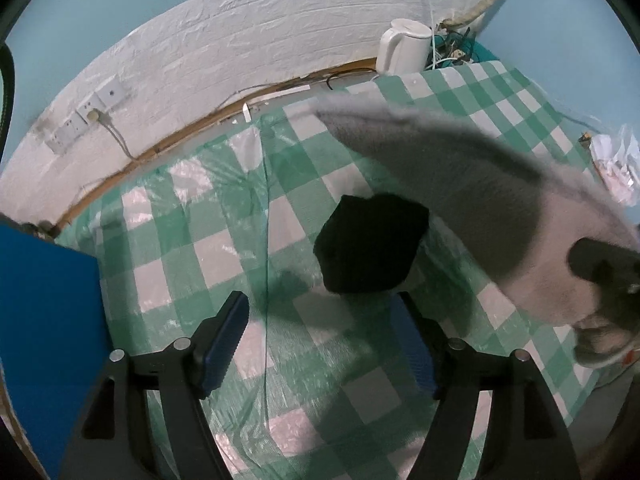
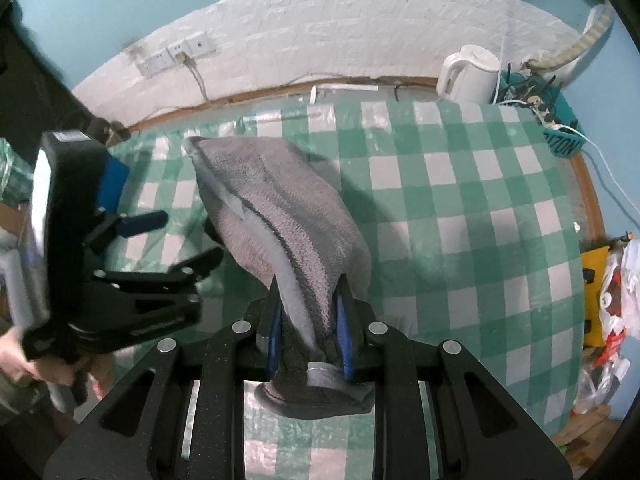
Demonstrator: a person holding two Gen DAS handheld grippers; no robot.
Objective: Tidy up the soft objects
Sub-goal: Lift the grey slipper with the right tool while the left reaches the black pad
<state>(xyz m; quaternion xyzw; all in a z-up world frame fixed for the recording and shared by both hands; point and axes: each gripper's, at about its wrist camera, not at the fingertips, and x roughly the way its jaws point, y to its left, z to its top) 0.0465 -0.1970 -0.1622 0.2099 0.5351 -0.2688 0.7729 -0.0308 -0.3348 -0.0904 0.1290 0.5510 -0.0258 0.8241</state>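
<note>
Green-and-white checked cloth (image 2: pixel 460 208) covers the desk below a white brick wall (image 2: pixel 320 28). At nine o'clock in the left wrist view, a blue box (image 1: pixel 44 300) stands at the desk's edge. At six o'clock the left gripper (image 1: pixel 320 340) has its jaws wide apart, nothing between them; a black folded cloth (image 1: pixel 368 244) lies just ahead, by the right finger's tip. At six o'clock in the right wrist view, the right gripper (image 2: pixel 308 336) has its jaws clamped on a grey towel (image 2: pixel 276 208), lifted off the desk. A white kettle (image 2: pixel 468 72) stands at one o'clock.
</note>
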